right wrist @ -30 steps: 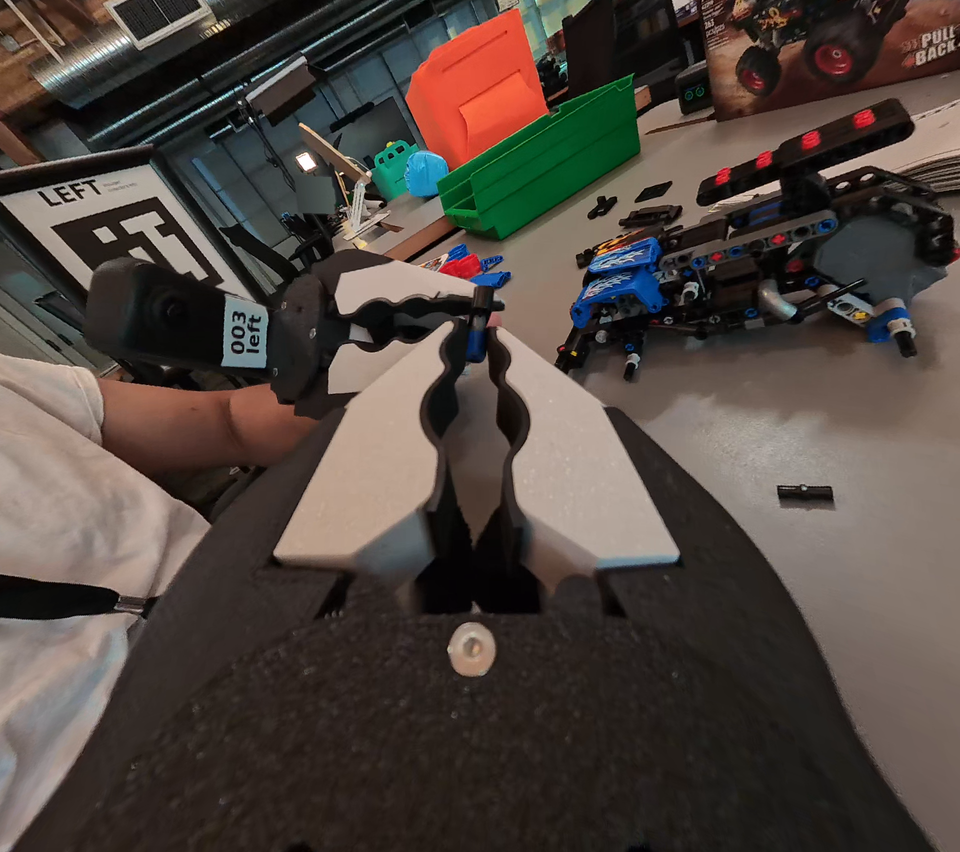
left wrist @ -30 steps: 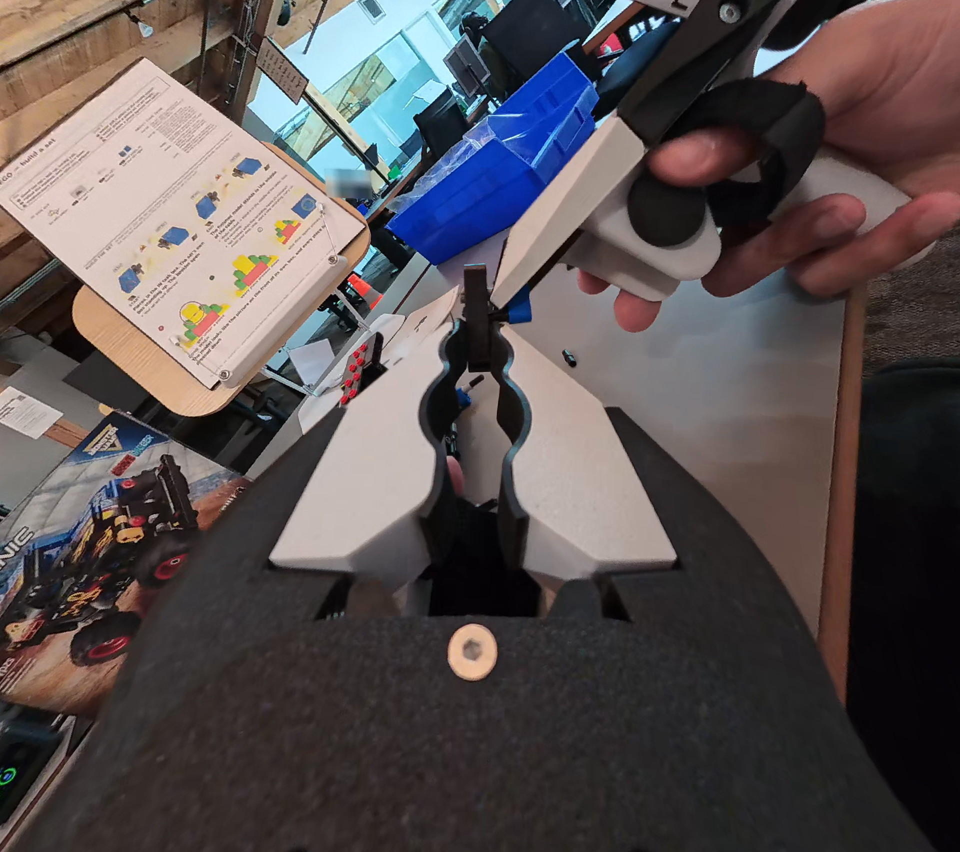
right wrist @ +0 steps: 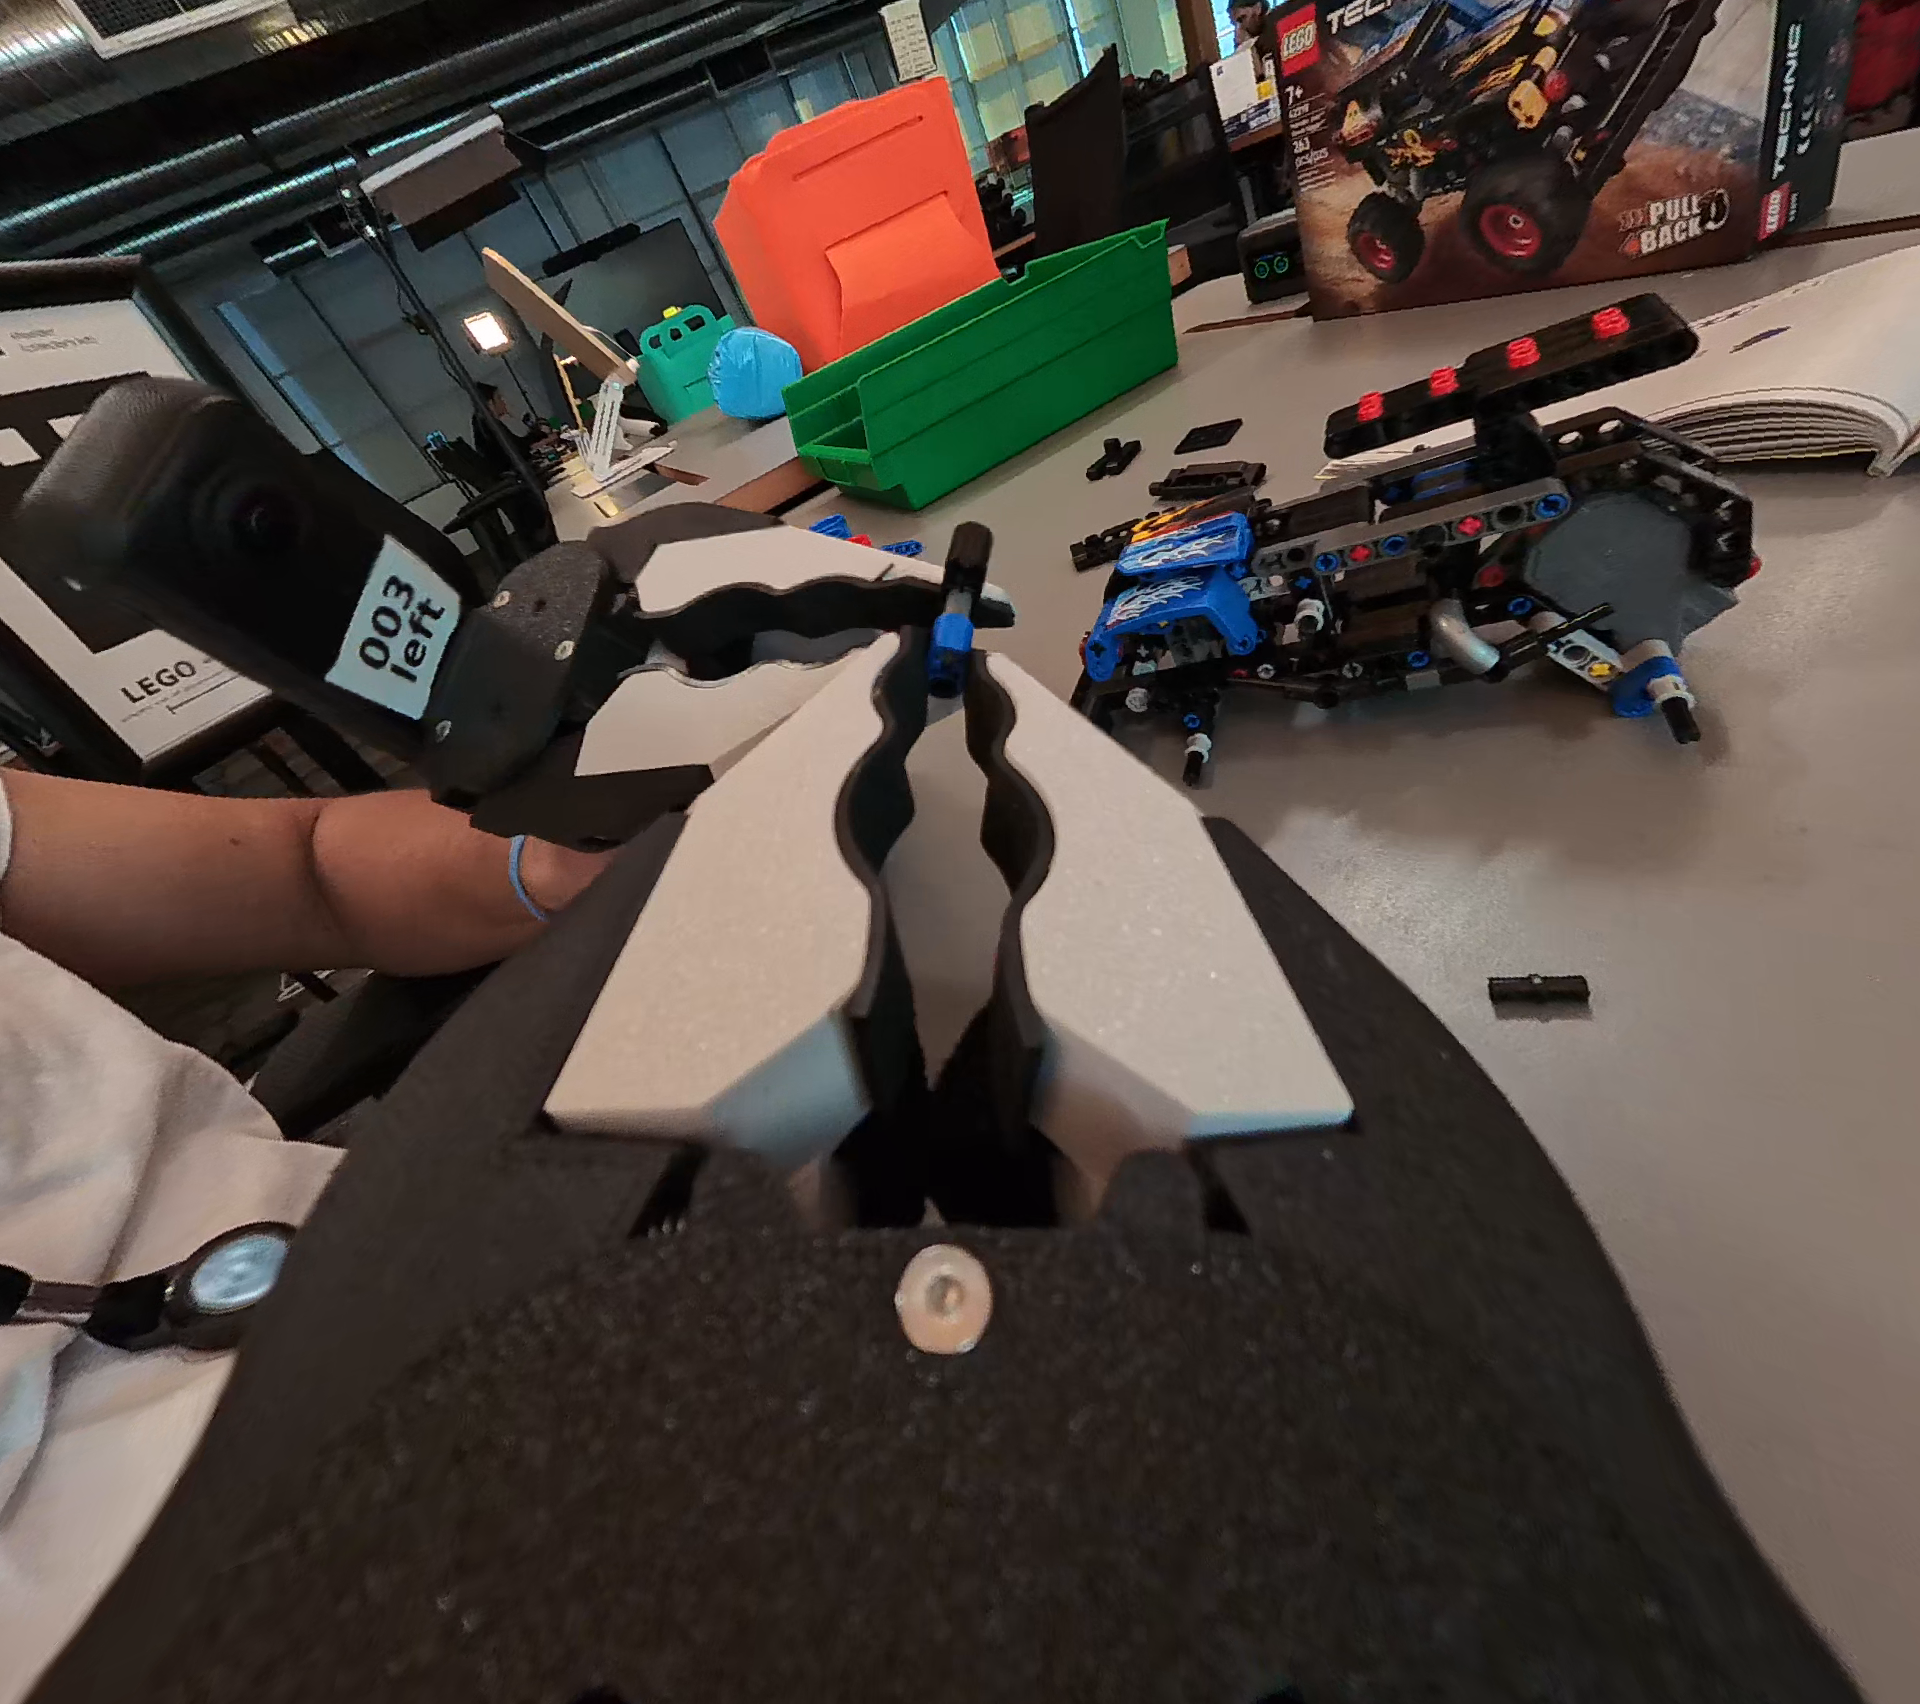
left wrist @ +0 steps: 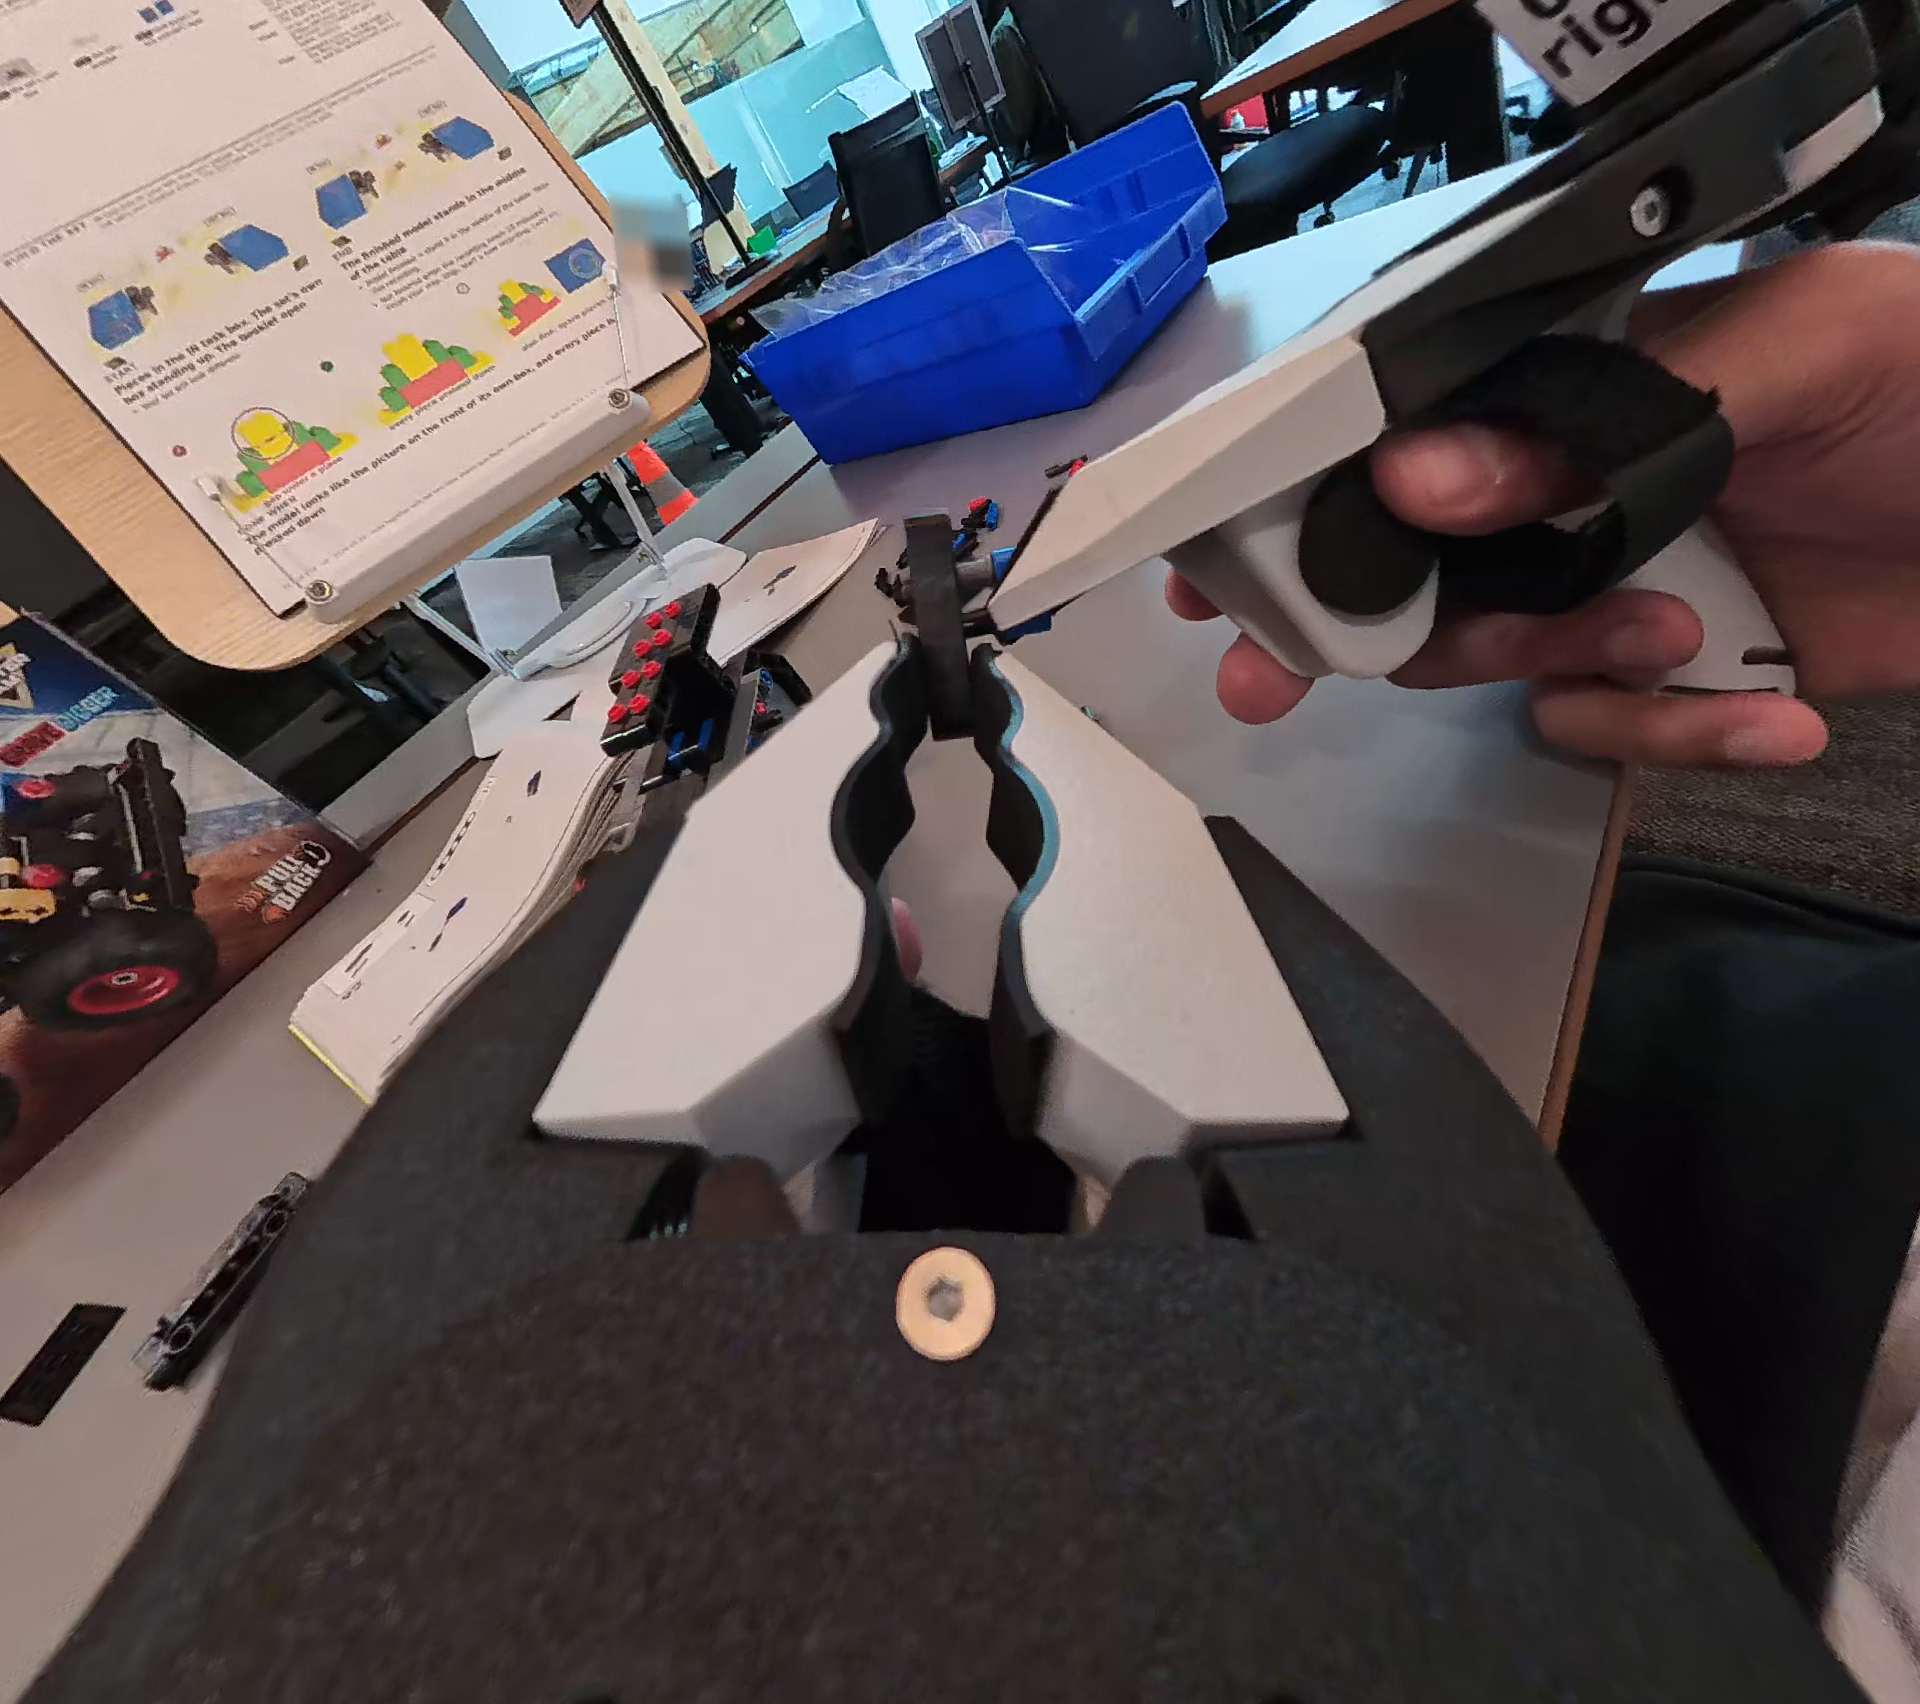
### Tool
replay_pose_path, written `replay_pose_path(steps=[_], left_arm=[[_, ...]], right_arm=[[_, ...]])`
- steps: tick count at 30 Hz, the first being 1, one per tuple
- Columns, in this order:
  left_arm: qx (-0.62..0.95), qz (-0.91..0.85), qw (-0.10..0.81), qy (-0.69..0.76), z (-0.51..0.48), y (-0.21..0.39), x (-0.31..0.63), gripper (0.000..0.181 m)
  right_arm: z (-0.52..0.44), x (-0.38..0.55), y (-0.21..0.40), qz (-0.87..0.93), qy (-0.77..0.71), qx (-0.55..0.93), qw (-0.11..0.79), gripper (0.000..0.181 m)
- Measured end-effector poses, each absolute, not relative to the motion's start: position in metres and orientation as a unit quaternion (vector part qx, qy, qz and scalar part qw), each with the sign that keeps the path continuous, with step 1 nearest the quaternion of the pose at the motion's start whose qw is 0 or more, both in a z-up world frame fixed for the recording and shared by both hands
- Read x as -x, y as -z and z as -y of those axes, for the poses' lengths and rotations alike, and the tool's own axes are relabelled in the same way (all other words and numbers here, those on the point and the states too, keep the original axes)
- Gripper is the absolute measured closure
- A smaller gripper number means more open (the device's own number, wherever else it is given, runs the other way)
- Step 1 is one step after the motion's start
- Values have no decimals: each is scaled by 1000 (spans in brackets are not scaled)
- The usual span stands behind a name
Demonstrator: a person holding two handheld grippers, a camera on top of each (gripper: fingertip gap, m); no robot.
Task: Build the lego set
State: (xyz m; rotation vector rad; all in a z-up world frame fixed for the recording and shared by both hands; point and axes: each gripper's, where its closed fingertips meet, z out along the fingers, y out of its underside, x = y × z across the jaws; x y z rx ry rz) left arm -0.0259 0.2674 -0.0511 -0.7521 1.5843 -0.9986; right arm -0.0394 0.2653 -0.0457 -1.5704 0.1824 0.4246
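Observation:
My left gripper (left wrist: 940, 667) is shut on a small black Lego piece (left wrist: 938, 605) that stands up between its tips above the table. My right gripper (right wrist: 945, 667) is shut on a blue pin (right wrist: 951, 641) that meets the black piece (right wrist: 966, 558) end to end. The right gripper's tip (left wrist: 1013, 605) comes in from the right in the left wrist view. The left gripper (right wrist: 966, 600) reaches in from the left in the right wrist view. The partly built black and blue truck (right wrist: 1455, 574) lies on the grey table (right wrist: 1558, 823), also seen in the left wrist view (left wrist: 686, 698).
The set's box (right wrist: 1558, 75) stands behind the truck, with an open booklet (right wrist: 1787, 397) beside it. A green bin (right wrist: 987, 397) and an orange container (right wrist: 862, 220) sit at the back. A blue bin (left wrist: 997, 314), an instruction board (left wrist: 312, 200), a loose black pin (right wrist: 1538, 989) and a black beam (left wrist: 223, 1280) are around. Only a small space, under 4 cm, lies between the two pairs of fingers. Both grippers' tips are roughly 30 cm from the black beam (left wrist: 223, 1280).
Both grippers stay shut with the two pieces still together. The left gripper has tilted down, so more of the table, the booklet and the truck shows in its view.

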Motion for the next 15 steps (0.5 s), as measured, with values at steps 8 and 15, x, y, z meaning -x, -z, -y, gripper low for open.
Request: replay_pose_path(steps=[8,15], left_arm=[[323,-662,532,418,-268,52,26,175],[279,-690,539,394,-267,58,24,174]], right_arm=[[-266,39,47,-83,-186,704,680,175],[-263,40,53,-71,-189,721,663,174]])
